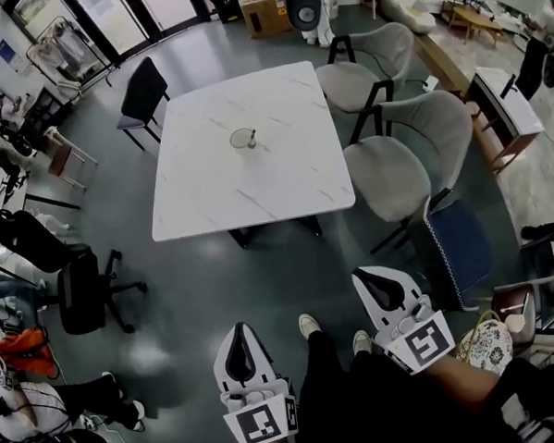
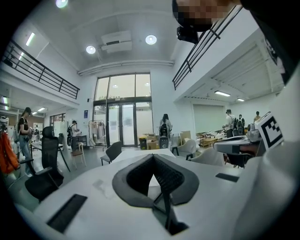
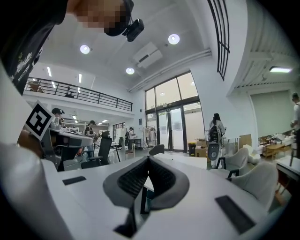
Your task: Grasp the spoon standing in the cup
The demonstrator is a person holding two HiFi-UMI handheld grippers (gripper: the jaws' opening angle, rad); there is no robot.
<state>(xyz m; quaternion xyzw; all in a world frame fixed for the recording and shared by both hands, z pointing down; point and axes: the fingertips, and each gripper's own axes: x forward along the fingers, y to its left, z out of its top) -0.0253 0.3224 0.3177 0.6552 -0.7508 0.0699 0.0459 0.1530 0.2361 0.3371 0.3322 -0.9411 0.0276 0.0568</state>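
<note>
In the head view a small round cup (image 1: 242,137) stands near the middle of the white marble table (image 1: 284,183), with the spoon (image 1: 251,141) upright at its right rim. Both grippers hang low over the floor, far short of the table. The left gripper (image 1: 236,332) and the right gripper (image 1: 364,276) point towards the table with their jaws together and nothing between them. The left gripper (image 2: 152,156) and the right gripper (image 3: 149,158) show their black pads meeting at the tip in their own views. Cup and spoon do not show in either gripper view.
A black chair (image 1: 142,91) stands at the table's far left corner. Grey armchairs (image 1: 411,135) line its right side, with a blue chair (image 1: 459,243) nearer me. A black office chair (image 1: 77,291) is at the left. Bare grey floor lies between me and the table.
</note>
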